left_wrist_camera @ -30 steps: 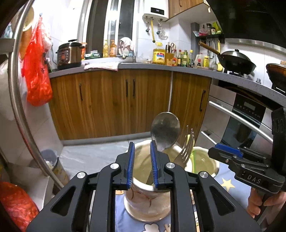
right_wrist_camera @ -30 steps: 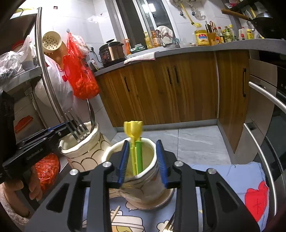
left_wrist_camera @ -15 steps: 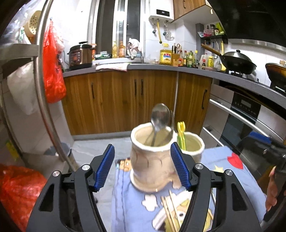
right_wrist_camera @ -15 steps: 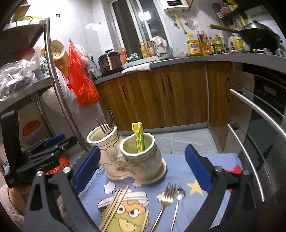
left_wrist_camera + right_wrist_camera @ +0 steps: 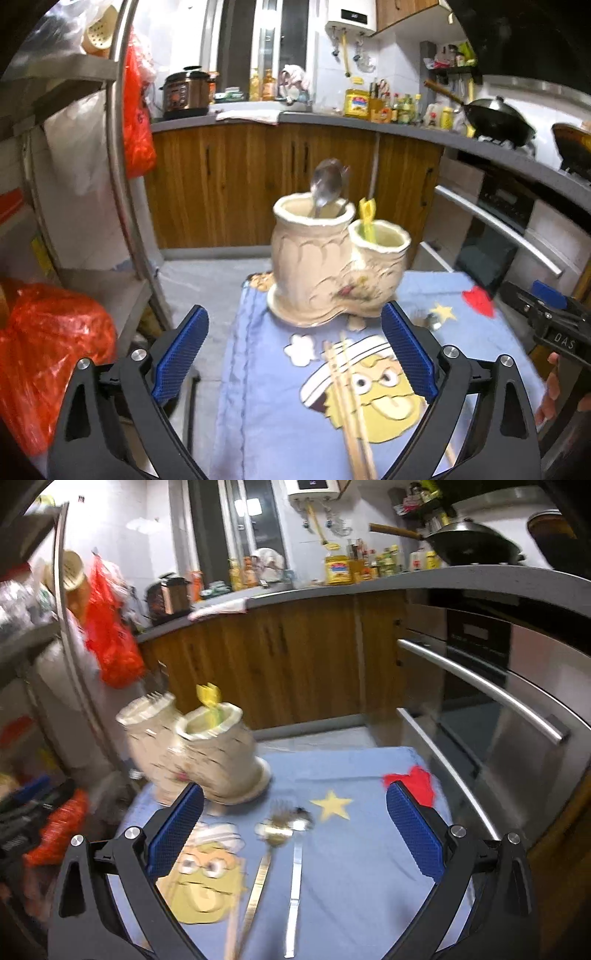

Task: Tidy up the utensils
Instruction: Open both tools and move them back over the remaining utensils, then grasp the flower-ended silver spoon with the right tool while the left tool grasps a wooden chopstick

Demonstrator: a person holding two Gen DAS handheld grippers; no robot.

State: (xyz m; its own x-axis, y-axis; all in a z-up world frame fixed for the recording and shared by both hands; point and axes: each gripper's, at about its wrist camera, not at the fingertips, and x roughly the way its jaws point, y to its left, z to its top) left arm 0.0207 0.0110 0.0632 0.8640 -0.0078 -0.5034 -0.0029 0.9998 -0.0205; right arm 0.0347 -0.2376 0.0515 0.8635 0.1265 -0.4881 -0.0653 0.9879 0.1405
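Cream ceramic twin-pot utensil holder [image 5: 332,266] stands at the far end of the blue cartoon cloth [image 5: 266,406], steel spoon [image 5: 327,181] inside. Wooden chopsticks [image 5: 351,398] lie before it. Left gripper [image 5: 295,354] jaws opening, empty; right gripper [image 5: 295,834] jaws released, over a gold fork [image 5: 266,853] and steel spoon on the cloth [image 5: 295,867].

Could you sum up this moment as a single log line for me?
left gripper: jaws opening, nothing between | right gripper: open, empty | holder: spoon in | cloth: chopsticks, fork, spoon loose
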